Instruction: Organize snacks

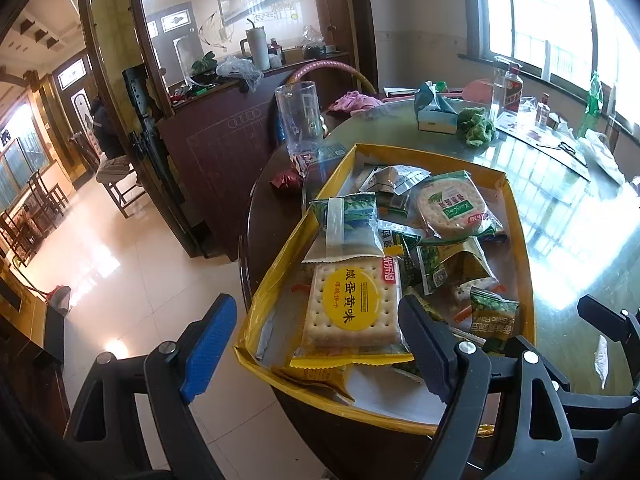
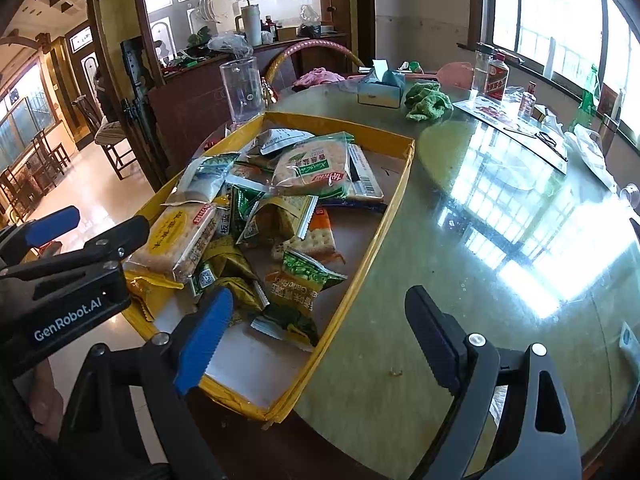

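Tabletop [image 2: 500, 240] right of the tray [image 2: 394, 200] is bare and open to approach. Tray interior is crowded with snack packets [image 2: 280, 216]; only its near corner is clear. A glass [image 2: 241, 88] stands just beyond the far-left corner; a green cloth [image 2: 426, 101] lies farther back.

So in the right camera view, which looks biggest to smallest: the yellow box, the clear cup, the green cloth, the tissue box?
1. Yellow box, by far the largest.
2. Clear cup.
3. Green cloth and tissue box look about alike; I wouldn't rank them. The box is also nearest, which inflates it.
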The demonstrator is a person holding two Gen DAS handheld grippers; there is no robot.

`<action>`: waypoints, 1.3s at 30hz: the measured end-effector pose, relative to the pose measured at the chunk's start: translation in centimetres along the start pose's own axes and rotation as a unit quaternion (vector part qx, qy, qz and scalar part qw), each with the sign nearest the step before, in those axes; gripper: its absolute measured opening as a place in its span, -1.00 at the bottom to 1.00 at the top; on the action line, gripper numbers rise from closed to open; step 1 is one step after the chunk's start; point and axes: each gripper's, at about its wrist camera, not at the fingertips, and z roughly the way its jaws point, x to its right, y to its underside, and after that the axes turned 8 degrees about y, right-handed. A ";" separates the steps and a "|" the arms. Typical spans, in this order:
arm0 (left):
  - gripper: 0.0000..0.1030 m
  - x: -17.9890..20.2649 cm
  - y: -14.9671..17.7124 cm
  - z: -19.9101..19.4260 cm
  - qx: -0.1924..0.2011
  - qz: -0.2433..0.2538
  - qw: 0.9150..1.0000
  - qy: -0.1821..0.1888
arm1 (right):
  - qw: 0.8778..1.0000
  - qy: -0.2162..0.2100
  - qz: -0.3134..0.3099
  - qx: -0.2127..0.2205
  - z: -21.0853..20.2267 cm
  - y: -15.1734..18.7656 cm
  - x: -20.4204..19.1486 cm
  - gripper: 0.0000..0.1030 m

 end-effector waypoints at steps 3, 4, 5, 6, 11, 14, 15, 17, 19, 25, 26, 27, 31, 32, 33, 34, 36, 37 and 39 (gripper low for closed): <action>0.61 0.0 -0.1 0.3 -0.001 0.002 1.000 -0.001 | 1.000 0.005 -0.002 0.002 0.0 0.0 -0.1 0.71; 0.61 0.0 -0.1 0.3 -0.002 0.002 1.000 -0.001 | 1.000 0.006 -0.003 0.003 0.0 0.0 -0.1 0.71; 0.61 0.0 -0.1 0.3 -0.001 0.003 1.000 -0.001 | 1.000 0.005 -0.002 0.003 0.1 0.0 -0.1 0.71; 0.61 0.0 -0.1 0.3 -0.001 0.003 1.000 -0.001 | 1.000 0.004 -0.002 0.002 0.1 0.0 -0.2 0.71; 0.61 0.0 0.0 0.6 -0.005 0.005 1.000 0.000 | 1.000 0.005 -0.002 -0.001 0.3 0.0 -0.3 0.71; 0.61 -0.1 0.1 0.8 -0.006 0.006 1.000 0.000 | 1.000 0.008 -0.002 0.000 0.3 0.1 -0.3 0.71; 0.61 -0.1 0.1 0.8 -0.006 0.007 1.000 0.000 | 1.000 0.007 -0.002 0.000 0.3 0.1 -0.3 0.71; 0.61 -0.2 0.1 0.8 -0.006 0.008 1.000 0.000 | 1.000 0.008 -0.003 0.000 0.3 0.1 -0.3 0.71; 0.61 -0.1 0.1 0.8 -0.005 0.007 1.000 0.000 | 1.000 0.009 -0.003 0.000 0.3 0.1 -0.3 0.71; 0.61 -0.1 0.2 0.7 -0.002 0.009 1.000 -0.002 | 1.000 0.008 -0.002 0.000 0.3 0.1 -0.3 0.71; 0.61 -0.1 0.2 0.7 -0.002 0.008 1.000 -0.002 | 1.000 0.009 -0.003 0.000 0.3 0.1 -0.3 0.71; 0.61 -0.2 0.2 0.7 -0.002 0.008 1.000 0.000 | 1.000 0.008 -0.003 -0.001 0.3 0.1 -0.3 0.71; 0.61 -0.3 0.2 0.8 -0.002 0.009 1.000 -0.001 | 1.000 0.008 -0.001 -0.001 0.3 0.2 -0.3 0.71; 0.61 -0.3 0.2 0.8 -0.003 0.008 1.000 0.000 | 1.000 0.007 -0.001 -0.001 0.3 0.2 -0.3 0.71; 0.61 -0.3 0.1 0.9 -0.003 0.008 1.000 0.001 | 1.000 0.007 0.000 -0.001 0.3 0.2 -0.3 0.71; 0.61 -0.4 0.1 0.9 -0.003 0.007 1.000 0.002 | 1.000 0.008 0.000 -0.001 0.3 0.2 -0.3 0.71; 0.61 -0.4 0.1 1.0 -0.005 0.008 1.000 0.002 | 1.000 0.008 0.000 -0.001 0.3 0.2 -0.3 0.71; 0.61 -0.4 0.1 1.0 -0.005 0.009 1.000 0.003 | 1.000 0.009 0.001 -0.002 0.3 0.3 -0.4 0.71; 0.61 -0.4 0.1 1.0 -0.004 0.009 1.000 0.003 | 1.000 0.008 0.000 -0.001 0.3 0.3 -0.3 0.71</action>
